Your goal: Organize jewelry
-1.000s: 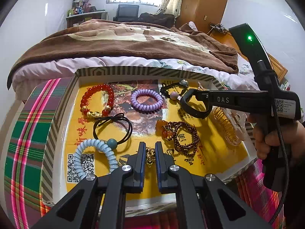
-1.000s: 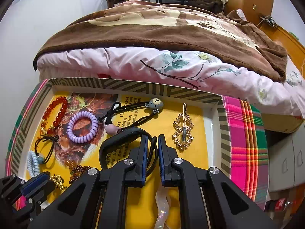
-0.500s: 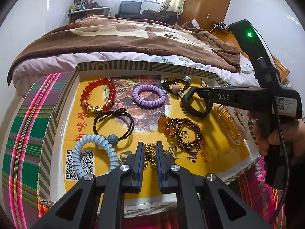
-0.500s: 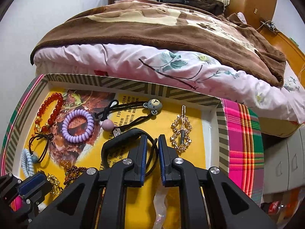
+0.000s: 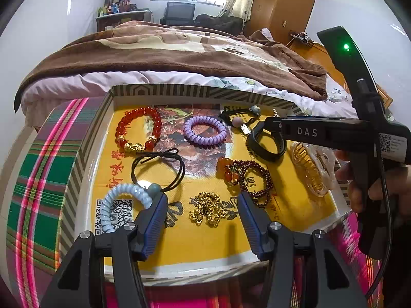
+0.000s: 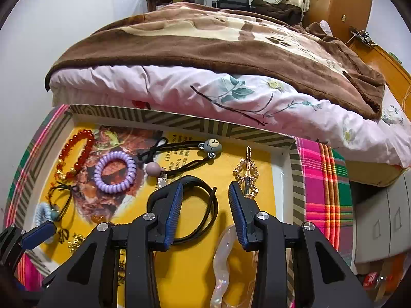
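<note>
A shallow tray (image 5: 159, 90) with a yellow liner holds the jewelry. My left gripper (image 5: 203, 202) is open, its fingers either side of a gold chain (image 5: 207, 209) lying loose on the liner. My right gripper (image 6: 205, 197) is open and empty over a black band (image 6: 203, 205), also in the left wrist view (image 5: 265, 142). Around lie a red bead bracelet (image 5: 138, 133), a purple coil tie (image 5: 205, 133), a black elastic (image 5: 158, 169), a blue coil tie (image 5: 120, 202) and a dark bead bracelet (image 5: 246, 177).
A bear-charm tie (image 6: 212, 146) and a crystal hair clip (image 6: 248, 172) lie at the tray's far side, a clear claw clip (image 6: 223, 264) near its right edge. The tray rests on plaid cloth (image 5: 38, 184). A bed (image 6: 218, 59) stands right behind it.
Both grippers have opened from shut. The gold chain now lies free between the left fingers and the black band lies free under the right gripper. Both cameras rose slightly.
</note>
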A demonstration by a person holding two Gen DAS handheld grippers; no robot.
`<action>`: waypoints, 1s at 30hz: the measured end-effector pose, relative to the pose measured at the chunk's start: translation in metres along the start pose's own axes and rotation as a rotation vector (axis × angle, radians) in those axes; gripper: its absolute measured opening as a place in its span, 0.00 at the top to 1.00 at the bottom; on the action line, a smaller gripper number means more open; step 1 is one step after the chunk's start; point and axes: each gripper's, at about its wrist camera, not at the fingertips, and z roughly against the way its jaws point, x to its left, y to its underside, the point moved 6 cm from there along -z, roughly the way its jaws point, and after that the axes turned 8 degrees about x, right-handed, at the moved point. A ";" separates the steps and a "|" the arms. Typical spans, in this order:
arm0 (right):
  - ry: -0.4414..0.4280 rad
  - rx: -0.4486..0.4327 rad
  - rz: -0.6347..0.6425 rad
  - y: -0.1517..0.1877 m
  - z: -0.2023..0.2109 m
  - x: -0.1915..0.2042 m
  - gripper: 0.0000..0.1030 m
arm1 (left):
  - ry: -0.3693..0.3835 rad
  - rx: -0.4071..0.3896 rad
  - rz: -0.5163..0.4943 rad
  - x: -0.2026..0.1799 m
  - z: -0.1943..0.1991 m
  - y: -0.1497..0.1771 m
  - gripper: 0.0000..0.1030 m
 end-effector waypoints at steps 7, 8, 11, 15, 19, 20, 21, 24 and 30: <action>-0.029 -0.044 -0.027 0.007 0.023 0.000 0.62 | -0.020 -0.020 -0.006 -0.003 0.018 0.001 0.39; -0.032 -0.052 -0.029 0.008 0.028 0.001 0.62 | -0.024 -0.026 -0.006 -0.004 0.022 0.001 0.37; -0.045 -0.086 -0.039 0.014 0.045 0.001 0.62 | -0.034 -0.041 -0.004 -0.005 0.035 0.003 0.36; -0.075 -0.132 -0.066 0.029 0.070 0.002 0.62 | -0.068 -0.069 -0.003 -0.005 0.054 0.008 0.26; -0.109 -0.174 -0.104 0.055 0.093 0.003 0.61 | -0.104 -0.109 0.008 -0.004 0.077 0.020 0.21; -0.108 -0.183 -0.111 0.060 0.096 0.001 0.61 | -0.114 -0.115 0.008 -0.004 0.081 0.023 0.21; -0.110 -0.194 -0.123 0.069 0.101 0.001 0.60 | -0.119 -0.119 0.009 -0.004 0.084 0.026 0.21; -0.114 -0.212 -0.147 0.092 0.109 0.001 0.55 | -0.153 -0.131 -0.002 -0.006 0.093 0.037 0.21; -0.086 -0.229 -0.167 0.132 0.113 0.006 0.54 | -0.158 -0.136 -0.016 -0.010 0.101 0.056 0.21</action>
